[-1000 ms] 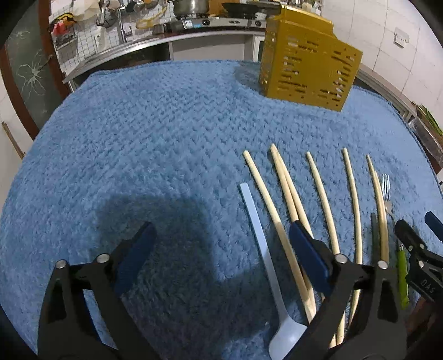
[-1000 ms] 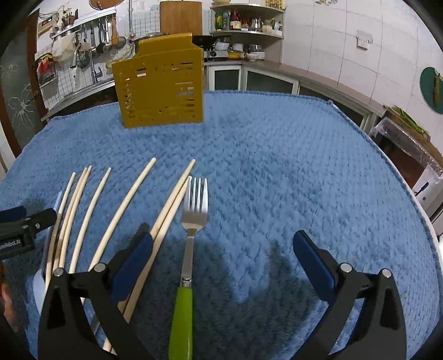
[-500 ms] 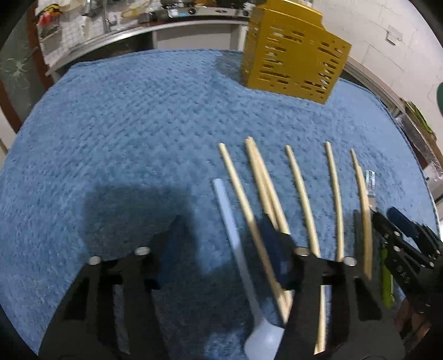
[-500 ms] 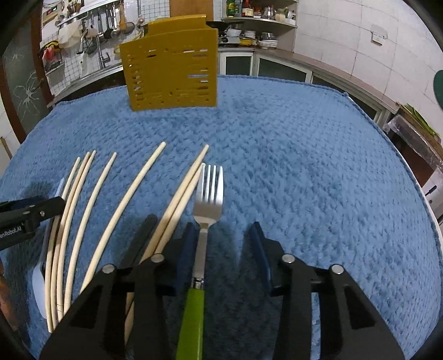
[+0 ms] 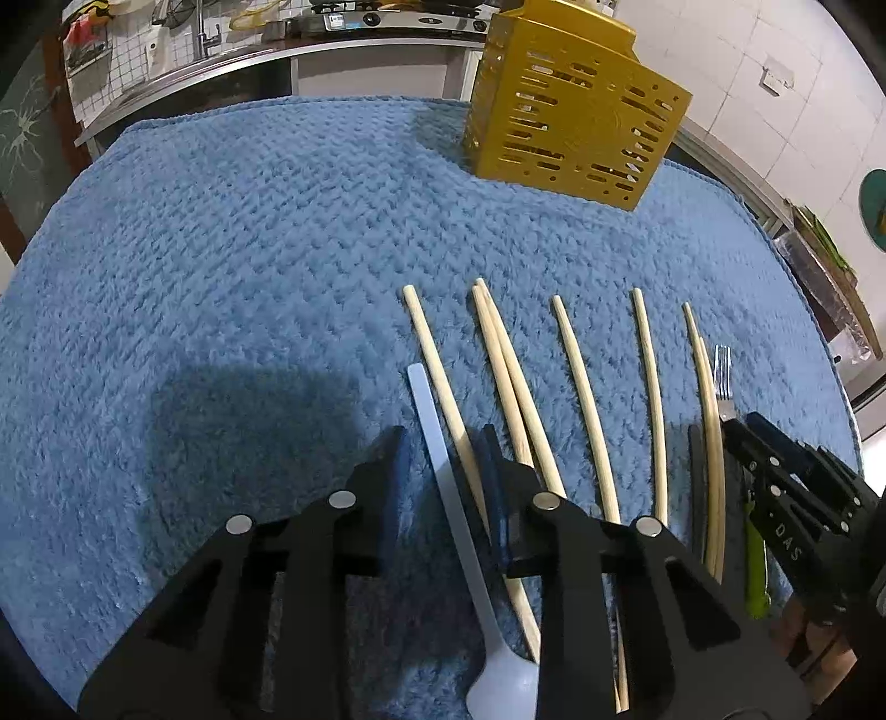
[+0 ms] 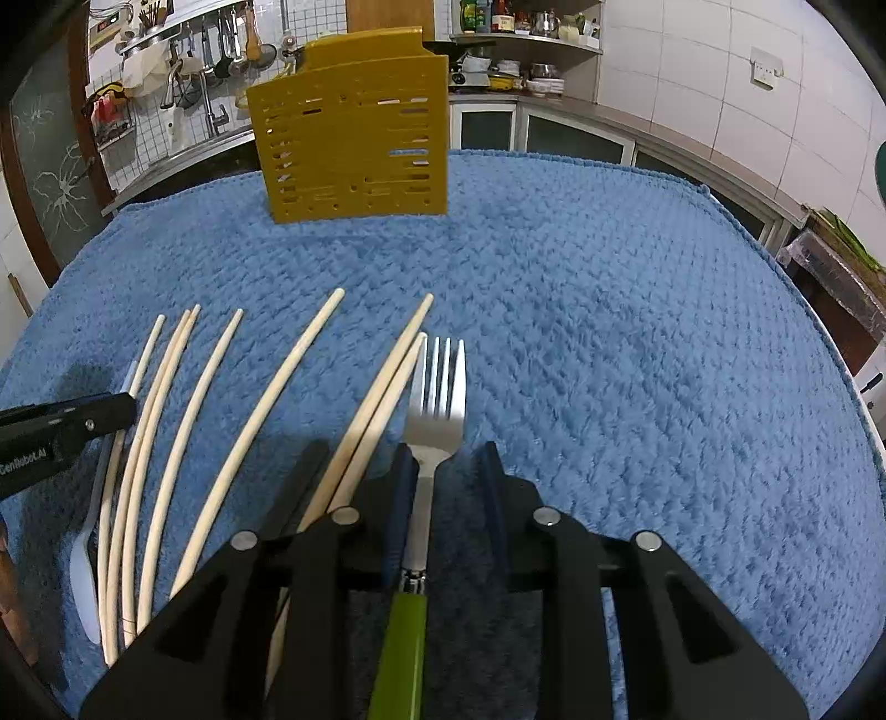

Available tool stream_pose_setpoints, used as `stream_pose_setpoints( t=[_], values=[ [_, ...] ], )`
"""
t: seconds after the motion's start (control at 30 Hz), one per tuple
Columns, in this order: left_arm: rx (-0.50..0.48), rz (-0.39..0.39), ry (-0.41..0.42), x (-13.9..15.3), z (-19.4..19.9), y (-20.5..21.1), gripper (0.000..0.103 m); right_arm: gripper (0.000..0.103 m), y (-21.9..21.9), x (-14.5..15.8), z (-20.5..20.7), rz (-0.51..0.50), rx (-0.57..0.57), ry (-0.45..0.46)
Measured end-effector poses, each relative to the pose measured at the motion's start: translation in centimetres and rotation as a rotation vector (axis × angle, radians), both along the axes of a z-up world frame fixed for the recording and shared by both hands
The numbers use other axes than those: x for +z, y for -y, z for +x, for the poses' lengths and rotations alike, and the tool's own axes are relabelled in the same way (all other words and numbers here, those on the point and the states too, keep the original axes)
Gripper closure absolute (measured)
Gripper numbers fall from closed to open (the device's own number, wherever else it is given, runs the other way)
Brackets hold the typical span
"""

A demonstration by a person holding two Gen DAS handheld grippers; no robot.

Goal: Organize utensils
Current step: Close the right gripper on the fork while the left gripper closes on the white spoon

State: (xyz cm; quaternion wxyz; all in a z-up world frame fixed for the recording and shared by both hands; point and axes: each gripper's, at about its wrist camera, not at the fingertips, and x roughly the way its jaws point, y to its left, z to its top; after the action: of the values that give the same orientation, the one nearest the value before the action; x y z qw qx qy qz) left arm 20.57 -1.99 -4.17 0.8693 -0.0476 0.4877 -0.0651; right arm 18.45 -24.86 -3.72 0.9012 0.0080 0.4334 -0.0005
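Note:
A pale spoon [image 5: 429, 410] lies on the blue towel [image 5: 221, 277] with its handle pointing away. My left gripper [image 5: 443, 443] straddles that handle and the chopstick beside it; its jaws are closing, with a gap left of the spoon. Several pale chopsticks [image 5: 581, 399] fan out to the right. The green-handled fork [image 6: 437, 399] has its neck between the fingers of my right gripper [image 6: 448, 459]. Those jaws are closing too: the left pad lies against the neck, the right pad stands apart. A yellow slotted utensil holder [image 6: 349, 133] stands upright at the far side.
A dark stick [image 6: 299, 482] lies next to the two chopsticks left of the fork. A kitchen counter with hanging tools [image 6: 210, 50] runs behind the towel. The towel's edge [image 6: 830, 354] drops off at the right. Each gripper shows at the edge of the other's view.
Both grippers' jaws have narrowed from wide open. The left ones now frame the spoon handle and a chopstick, the right ones the fork's neck. Both cameras have tipped slightly downward.

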Motion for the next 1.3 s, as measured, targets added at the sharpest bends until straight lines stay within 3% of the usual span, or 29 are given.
stream_pose_setpoints(
  t=[0.47,0.87,1.3],
  values=[
    [-0.025,-0.024,0.01,0.6,-0.8,-0.3,0.096,0.077,0.6,-0.1,-0.1,0.044,-0.005,0.005],
    [-0.014,-0.008,-0.006,0.0,-0.5,-0.9,0.095,0.077,0.3,-0.1,-0.2,0.028,-0.003,0.005],
    [-0.049,0.1,-0.021,-0.3,0.3,0.7,0.093,0.078,0.1,0.2,0.9,0.003,0.009,-0.061]
  ],
)
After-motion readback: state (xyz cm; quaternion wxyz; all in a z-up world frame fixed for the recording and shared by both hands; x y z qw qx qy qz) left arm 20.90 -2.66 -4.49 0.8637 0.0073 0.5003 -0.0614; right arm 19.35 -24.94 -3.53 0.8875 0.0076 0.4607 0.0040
